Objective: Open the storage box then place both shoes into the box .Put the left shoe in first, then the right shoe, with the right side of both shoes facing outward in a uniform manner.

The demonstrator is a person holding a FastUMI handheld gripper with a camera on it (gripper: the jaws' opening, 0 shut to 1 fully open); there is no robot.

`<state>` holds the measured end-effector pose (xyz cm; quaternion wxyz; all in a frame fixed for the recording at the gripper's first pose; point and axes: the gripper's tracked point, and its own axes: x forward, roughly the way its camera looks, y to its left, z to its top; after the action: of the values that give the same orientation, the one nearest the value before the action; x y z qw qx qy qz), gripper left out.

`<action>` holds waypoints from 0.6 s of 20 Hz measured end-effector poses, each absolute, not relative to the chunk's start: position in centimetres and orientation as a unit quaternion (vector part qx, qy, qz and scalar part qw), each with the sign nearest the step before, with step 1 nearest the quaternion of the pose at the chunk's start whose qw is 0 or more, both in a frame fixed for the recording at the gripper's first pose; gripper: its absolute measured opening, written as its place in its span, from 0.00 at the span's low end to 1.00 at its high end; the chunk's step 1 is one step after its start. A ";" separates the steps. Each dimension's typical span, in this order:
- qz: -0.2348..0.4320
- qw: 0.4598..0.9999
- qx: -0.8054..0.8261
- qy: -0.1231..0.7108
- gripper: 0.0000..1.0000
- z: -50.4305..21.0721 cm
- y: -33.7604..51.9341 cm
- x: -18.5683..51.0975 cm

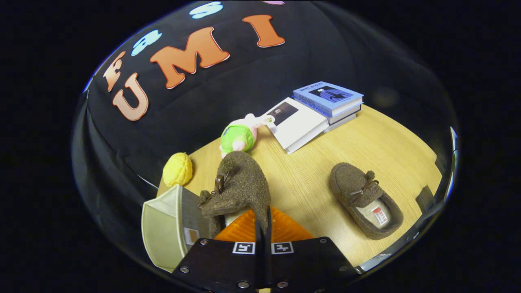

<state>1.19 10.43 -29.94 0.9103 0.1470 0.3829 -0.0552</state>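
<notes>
Now: tool [262,221] clamped on one brown shoe [240,185], lifted over the table [366,138].
Its fingers are nearly together, both pressing the shoe's heel edge; the shoe's toe points ahead. Just beside it sits the beige storage box [169,224]. Well apart lies the second shoe [363,199], flat on the table. Beyond are a yellow ball [178,169], a green plush toy [240,136] and stacked books [325,101].
</notes>
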 end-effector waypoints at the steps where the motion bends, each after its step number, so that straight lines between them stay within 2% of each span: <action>1: -0.056 0.910 0.148 0.384 0.00 -28.9 11.3 1.1; 7: 0.000 0.911 0.194 0.363 0.00 -23.5 20.3 1.4; 12: 0.035 0.907 0.180 0.379 0.00 -23.9 27.0 0.5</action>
<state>0.51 26.98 -23.86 0.9071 0.1802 0.3788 0.0348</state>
